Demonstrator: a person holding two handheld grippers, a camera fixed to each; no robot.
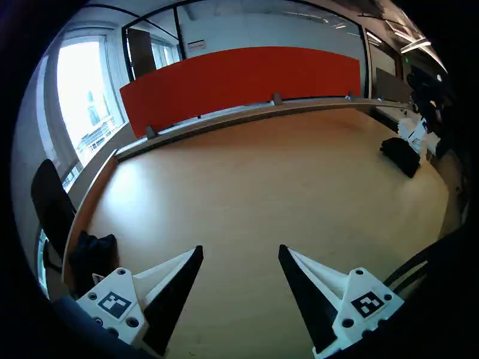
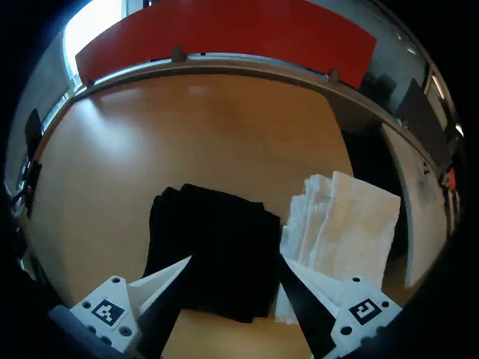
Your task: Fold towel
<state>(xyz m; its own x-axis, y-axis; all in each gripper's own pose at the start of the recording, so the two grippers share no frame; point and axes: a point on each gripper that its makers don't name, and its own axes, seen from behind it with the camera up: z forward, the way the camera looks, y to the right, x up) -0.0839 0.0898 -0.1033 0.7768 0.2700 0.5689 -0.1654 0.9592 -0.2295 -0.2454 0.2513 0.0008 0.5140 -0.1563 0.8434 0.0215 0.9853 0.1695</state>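
Observation:
A stack of folded black towels [image 2: 212, 251] lies on the wooden table [image 2: 179, 131], directly under my right gripper [image 2: 235, 257]. That gripper is open, one finger over each side of the stack and nothing pinched. Just to the right of the black stack is a pile of folded white towels [image 2: 350, 230]. My left gripper [image 1: 239, 248] hovers open over bare table [image 1: 257, 179] with nothing between its fingers. From there the black towels [image 1: 401, 155] and the white pile [image 1: 417, 128] appear far off at the right edge, with a dark figure behind them.
A red partition [image 1: 239, 81] runs along the table's far edge. A black chair [image 1: 51, 206] and a dark bundle [image 1: 93, 257] sit off the table's left end. A second pale desk [image 2: 422, 197] stands to the right, across a dark gap.

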